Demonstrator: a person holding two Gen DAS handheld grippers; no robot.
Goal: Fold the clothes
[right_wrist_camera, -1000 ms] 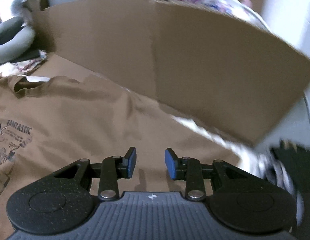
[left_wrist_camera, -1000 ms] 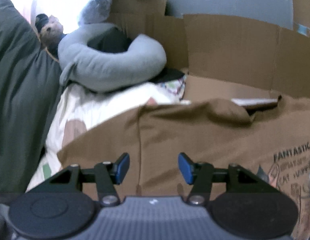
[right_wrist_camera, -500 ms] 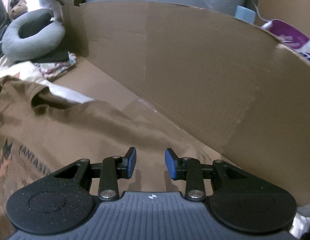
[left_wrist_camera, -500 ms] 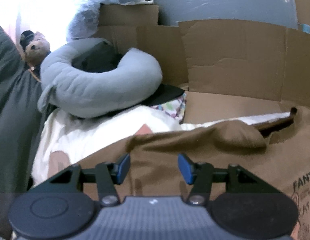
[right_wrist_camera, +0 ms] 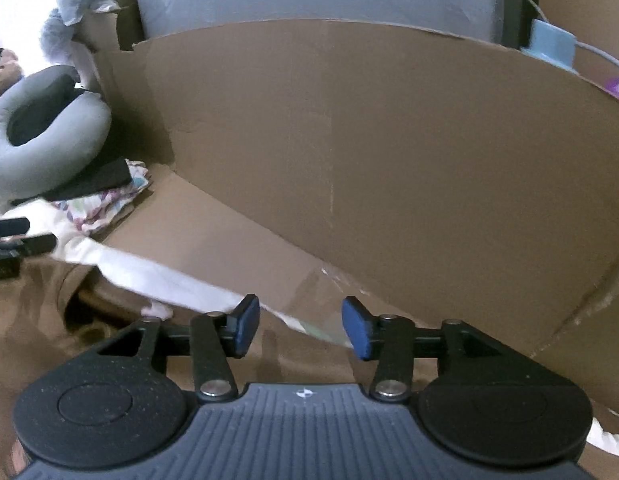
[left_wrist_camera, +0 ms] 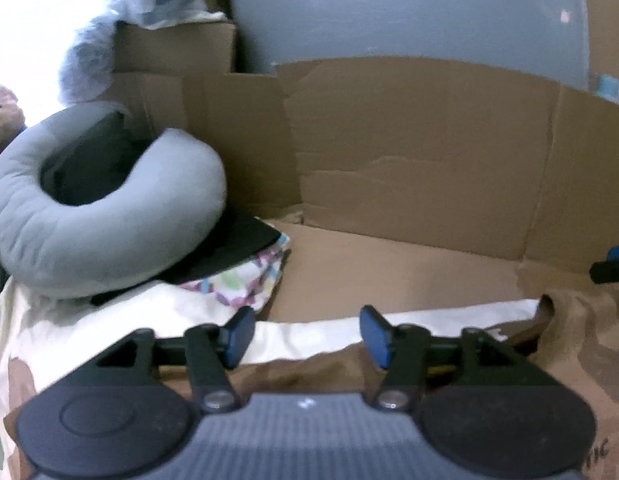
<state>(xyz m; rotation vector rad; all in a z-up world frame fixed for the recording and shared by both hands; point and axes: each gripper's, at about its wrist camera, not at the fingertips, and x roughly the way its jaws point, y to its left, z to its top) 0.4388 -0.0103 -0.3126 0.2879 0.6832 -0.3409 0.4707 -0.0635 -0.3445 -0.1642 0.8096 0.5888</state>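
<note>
Both tools, left (left_wrist_camera: 307, 334) and right (right_wrist_camera: 300, 328), are opening, empty, over the brown shirt (right_wrist_camera: 37, 312).

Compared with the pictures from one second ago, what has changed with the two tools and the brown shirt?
Both tools advanced toward the shirt's collar edge. The left tool and right tool are opening, with nothing gripped between them. The shirt stays flat, and the grey neck pillow and the cardboard wall stay put.

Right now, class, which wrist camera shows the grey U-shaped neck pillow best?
The left wrist view: the grey U-shaped neck pillow sits large and near, its curve and dark hollow clear. The right wrist view shows it smaller, at the left edge, partly cut off.
</note>
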